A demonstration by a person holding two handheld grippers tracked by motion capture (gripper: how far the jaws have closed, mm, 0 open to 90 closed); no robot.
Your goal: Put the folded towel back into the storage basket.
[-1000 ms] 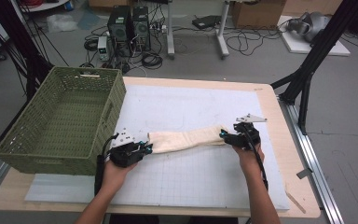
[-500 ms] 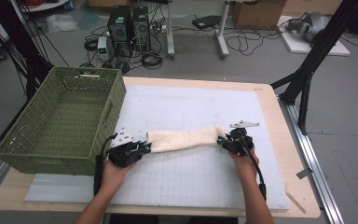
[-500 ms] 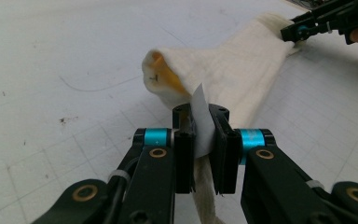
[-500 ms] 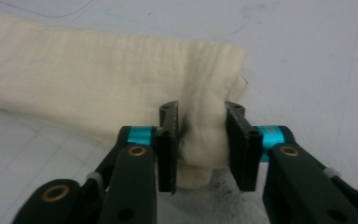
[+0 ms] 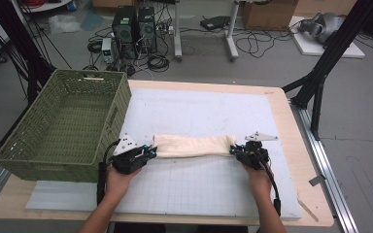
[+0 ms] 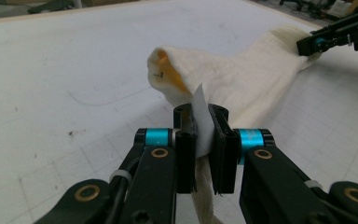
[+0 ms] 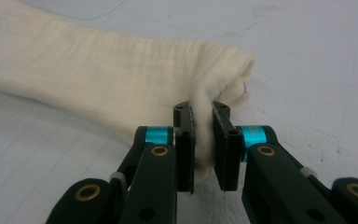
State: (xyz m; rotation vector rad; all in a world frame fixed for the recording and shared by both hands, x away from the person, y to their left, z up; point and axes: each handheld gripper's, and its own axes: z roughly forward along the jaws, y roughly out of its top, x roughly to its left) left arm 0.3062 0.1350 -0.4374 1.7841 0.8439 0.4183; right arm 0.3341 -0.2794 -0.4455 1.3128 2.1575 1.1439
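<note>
Green woven basket (image 5: pixel 63 127) at the table's left edge, just beside the left gripper (image 5: pixel 148 152); white gridded mat (image 5: pixel 209 184) across the wooden table (image 5: pixel 291 126), bare around the cloth; computer towers and loose cables on the floor beyond, well apart. Forearms cut off by the bottom of the high view; cloth's underside hidden against the mat. Cream cloth (image 5: pixel 193 145), folded into a long soft band, stretched left to right across the mat's middle, lightly wrinkled; a white label (image 6: pixel 201 122) at its left end, with a yellowish inner layer showing at the fold there. Left gripper (image 6: pixel 200 140) clamped nearly closed on that label and cloth end; right gripper (image 7: pixel 202 140) pinched onto the bunched right end (image 7: pixel 214 70).
</note>
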